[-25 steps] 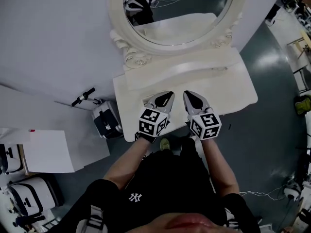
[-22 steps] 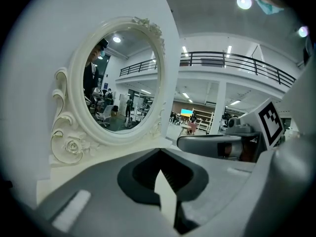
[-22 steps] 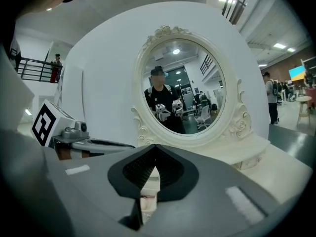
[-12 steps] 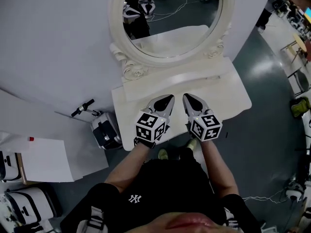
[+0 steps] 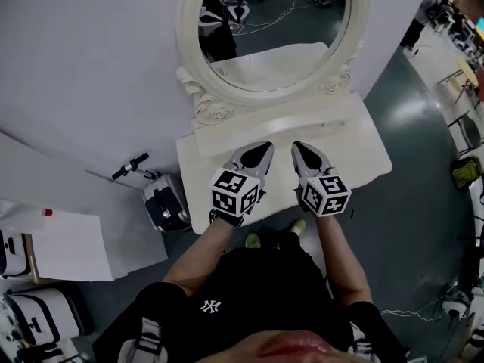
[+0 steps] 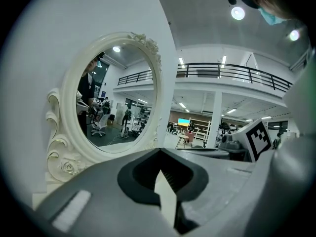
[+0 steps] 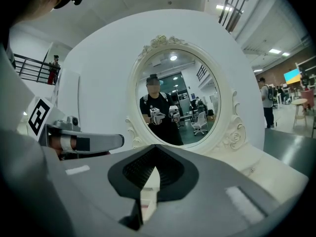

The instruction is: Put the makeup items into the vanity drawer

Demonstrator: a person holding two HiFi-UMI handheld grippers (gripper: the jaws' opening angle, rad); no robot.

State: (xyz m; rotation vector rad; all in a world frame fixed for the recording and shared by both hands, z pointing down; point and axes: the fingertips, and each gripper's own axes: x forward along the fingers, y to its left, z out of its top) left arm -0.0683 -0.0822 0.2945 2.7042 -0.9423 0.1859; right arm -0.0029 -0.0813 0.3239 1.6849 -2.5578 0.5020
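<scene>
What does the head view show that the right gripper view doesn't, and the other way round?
Only the head view shows the black case on the floor and the person's arms. Only the right gripper view shows a balcony railing and a standing person at far right. Both show the oval mirror, the vanity top, the left gripper and the right gripper.

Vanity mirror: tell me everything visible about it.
The mirror is oval, in a cream-white carved frame with scrolls and rose ornaments at both lower sides. It stands upright at the back of the vanity top, against a white wall. Its glass reflects the person in black. Nothing else touches it.
</scene>
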